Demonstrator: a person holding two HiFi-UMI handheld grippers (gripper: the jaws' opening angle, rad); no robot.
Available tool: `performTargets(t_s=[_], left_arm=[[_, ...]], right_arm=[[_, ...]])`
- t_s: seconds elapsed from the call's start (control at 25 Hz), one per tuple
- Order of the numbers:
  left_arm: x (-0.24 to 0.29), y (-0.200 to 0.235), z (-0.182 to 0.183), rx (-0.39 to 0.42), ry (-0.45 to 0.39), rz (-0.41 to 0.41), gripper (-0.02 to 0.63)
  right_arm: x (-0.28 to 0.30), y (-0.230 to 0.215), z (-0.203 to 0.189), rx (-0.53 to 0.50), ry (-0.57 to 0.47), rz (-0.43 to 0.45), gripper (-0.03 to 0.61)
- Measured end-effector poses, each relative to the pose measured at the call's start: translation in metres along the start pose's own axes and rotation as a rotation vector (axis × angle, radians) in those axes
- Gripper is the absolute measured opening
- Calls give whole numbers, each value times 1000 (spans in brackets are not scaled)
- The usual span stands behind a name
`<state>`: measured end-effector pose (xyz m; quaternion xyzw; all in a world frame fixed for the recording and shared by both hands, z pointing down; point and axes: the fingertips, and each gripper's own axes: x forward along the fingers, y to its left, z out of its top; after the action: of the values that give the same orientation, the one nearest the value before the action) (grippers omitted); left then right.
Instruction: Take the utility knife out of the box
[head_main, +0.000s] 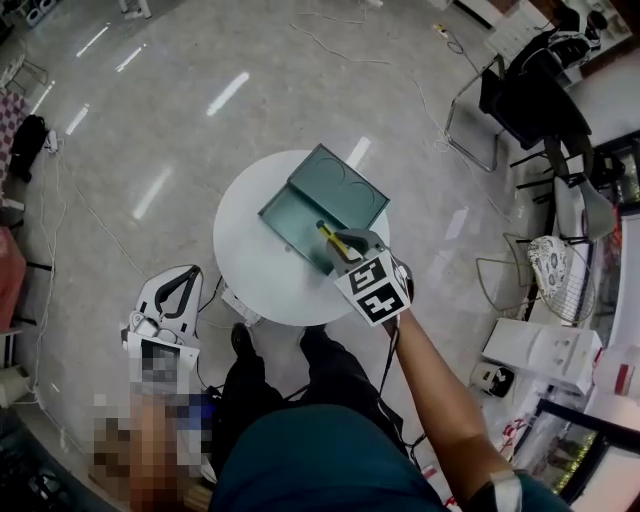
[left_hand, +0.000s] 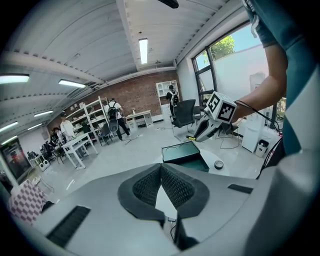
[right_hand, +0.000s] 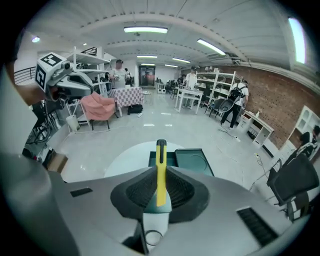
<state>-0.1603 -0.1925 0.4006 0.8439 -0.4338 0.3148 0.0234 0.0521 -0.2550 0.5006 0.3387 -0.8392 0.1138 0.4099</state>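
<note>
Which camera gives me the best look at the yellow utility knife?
The right gripper view: the utility knife stands close up, clamped between that gripper's jaws. The head view shows only a short yellow sliver past the right gripper; the left gripper view, a tiny yellow tip.

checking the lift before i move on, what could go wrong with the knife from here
1. The right hand-held gripper pinches the slim utility knife near one end, the other end sticking out past the pads, so it might pivot or slip.
2. It is held above the round table beside the open box; a drop could land it back inside or on the floor.
</note>
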Motion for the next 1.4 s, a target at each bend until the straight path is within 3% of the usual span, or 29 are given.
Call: performTargets(t_s=[0.76, 1.2, 1.4], left_arm=[[-88, 10, 60, -8, -126, 25, 18], [-96, 26, 71, -14, -172, 3, 18], [-110, -3, 87, 2, -175, -2, 18]], right_arm=[[-191, 19, 112, 210, -518, 22, 72], [-222, 22, 139, 197, -573, -24, 72], [-252, 25, 120, 199, -577, -29, 72]])
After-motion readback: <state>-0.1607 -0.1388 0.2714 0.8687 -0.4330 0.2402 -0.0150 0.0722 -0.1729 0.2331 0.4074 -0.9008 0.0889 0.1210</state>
